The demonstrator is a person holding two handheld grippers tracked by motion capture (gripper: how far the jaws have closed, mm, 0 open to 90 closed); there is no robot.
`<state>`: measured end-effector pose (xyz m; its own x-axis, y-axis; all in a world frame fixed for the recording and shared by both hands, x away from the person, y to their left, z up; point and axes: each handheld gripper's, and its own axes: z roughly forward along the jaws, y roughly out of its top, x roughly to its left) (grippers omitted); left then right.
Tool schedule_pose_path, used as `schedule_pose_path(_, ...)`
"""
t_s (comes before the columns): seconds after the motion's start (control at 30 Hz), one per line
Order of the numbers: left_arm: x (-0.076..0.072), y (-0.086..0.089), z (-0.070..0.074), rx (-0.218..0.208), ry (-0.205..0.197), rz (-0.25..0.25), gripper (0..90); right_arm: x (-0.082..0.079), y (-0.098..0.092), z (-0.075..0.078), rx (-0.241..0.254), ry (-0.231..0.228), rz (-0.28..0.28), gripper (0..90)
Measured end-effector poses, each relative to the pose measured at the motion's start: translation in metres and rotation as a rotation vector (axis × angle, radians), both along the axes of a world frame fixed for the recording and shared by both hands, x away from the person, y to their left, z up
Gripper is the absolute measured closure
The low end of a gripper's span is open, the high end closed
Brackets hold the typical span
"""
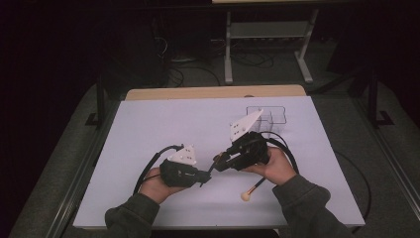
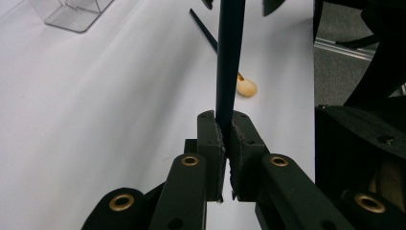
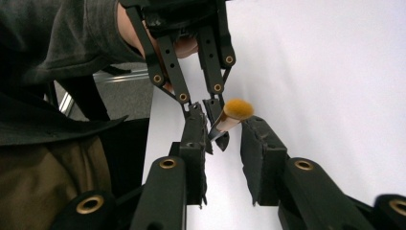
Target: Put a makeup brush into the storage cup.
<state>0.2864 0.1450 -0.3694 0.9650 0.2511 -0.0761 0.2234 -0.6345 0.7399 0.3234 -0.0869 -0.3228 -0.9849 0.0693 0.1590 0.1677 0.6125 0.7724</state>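
While it hangs between the two hand-held tools above the near middle of the white table [image 1: 163, 124], item one, the dark-handled brush [image 2: 229, 57], is carried from one end alone.

Item 1, brush. Slim dark handle, copper-coloured collar, orange bristle tuft. It is off the table surface, with the handle in one tool and the tuft end inside the mouth of the other.

Item 2, left gripper [image 2: 225, 127]. Clenched on the brush handle, pads pressed flat against it from both sides. The grip sits low on the handle, so most of the length stands out beyond the pads.

Item 3, right gripper [image 3: 225, 122]. Jaws stand apart with the tuft and collar between them. The collar lies close against one jaw and a clear gap shows to the other. I judge it released, not gripping.

Item 4, second brush [image 1: 246, 195]. Pale tuft, dark handle, lying loose on the table just below the right hand.

Item 5, clear holder [image 1: 267, 115]. It stands at the far right of the table, well apart from both hands.

Risks, as judged:
- With one narrow pinch far from the tuft, the brush may pivot or slide in the left pads if it is tilted or knocked.
- Should the right jaws close on the bristles and not the collar, the tuft would be crushed and the hold would be soft.
- If the left let go before the right pads press, the brush would drop, likely onto or beside the second brush.
- Both tool heads are close together, so a small swing could knock jaw against jaw.
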Motion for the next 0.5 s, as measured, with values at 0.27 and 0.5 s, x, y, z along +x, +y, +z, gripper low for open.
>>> schedule_pose_path(0.27, 0.0021, -0.0014, 0.0007, -0.022, 0.011, 0.030, 84.3, 0.0022, 0.0005, -0.0022, 0.034, 0.008, -0.013, 72.2)
schedule_pose_path(0.5, 0.0031, -0.0011, 0.0009, -0.018, 0.004, 0.030, 84.3, 0.0046, -0.0002, -0.0028, 0.062, 0.028, -0.025, 78.9)
